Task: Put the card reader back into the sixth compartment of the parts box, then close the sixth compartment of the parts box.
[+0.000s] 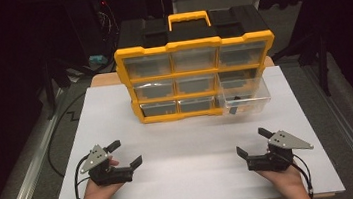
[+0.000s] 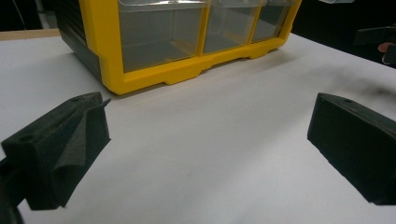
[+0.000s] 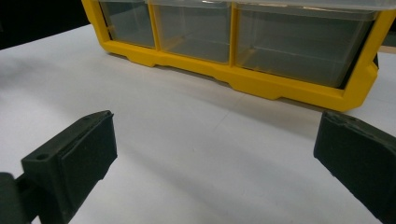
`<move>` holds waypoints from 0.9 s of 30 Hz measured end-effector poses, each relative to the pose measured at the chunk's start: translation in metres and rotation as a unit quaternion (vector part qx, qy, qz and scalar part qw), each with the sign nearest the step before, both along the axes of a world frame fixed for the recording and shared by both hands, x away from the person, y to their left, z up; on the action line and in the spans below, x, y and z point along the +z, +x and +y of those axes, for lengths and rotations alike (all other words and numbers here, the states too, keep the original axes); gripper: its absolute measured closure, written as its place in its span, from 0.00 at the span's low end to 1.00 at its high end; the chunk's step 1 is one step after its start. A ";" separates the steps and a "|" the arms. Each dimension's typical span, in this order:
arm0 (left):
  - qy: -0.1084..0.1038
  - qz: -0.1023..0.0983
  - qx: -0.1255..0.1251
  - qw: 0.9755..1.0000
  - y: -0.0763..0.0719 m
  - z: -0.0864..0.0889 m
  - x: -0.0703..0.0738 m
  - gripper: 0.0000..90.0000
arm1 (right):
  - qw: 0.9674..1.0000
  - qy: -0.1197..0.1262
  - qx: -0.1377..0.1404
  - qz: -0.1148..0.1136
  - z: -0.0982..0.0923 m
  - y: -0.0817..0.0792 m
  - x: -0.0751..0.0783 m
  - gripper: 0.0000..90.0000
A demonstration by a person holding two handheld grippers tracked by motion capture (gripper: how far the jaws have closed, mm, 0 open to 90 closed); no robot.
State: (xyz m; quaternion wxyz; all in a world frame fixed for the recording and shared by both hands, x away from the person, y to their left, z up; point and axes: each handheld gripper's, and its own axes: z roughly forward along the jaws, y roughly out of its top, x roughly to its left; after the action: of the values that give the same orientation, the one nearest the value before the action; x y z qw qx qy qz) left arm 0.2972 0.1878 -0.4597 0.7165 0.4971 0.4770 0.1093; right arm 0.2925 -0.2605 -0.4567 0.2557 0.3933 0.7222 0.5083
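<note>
Blocky foam fingers (image 2: 60, 149) (matte black) face yellow plastic organizer (image 1: 193, 44).

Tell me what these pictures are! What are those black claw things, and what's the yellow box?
A person sits at a white table holding a grabbing tool in each hand: the left gripper and the right gripper. Each has two black jaws, spread open, holding nothing. One picture comes from a camera up high looking down. The other two come from small cameras riding on each gripper, so you see its own jaws up close. The yellow box is a cabinet of clear little drawers. One drawer, at the bottom right, is pulled out, with something small and dark inside.
</note>
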 end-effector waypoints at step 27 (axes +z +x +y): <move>0.007 -0.010 0.003 1.000 -0.002 0.002 0.000 0.00 | 1.000 -0.020 -0.019 0.008 -0.001 0.000 -0.005 0.01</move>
State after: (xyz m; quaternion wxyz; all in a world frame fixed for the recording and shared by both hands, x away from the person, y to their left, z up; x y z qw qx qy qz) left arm 0.2951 0.1894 -0.4595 0.7174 0.4994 0.4708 0.1201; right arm 0.2921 -0.2619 -0.4614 0.2678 0.4054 0.7268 0.4855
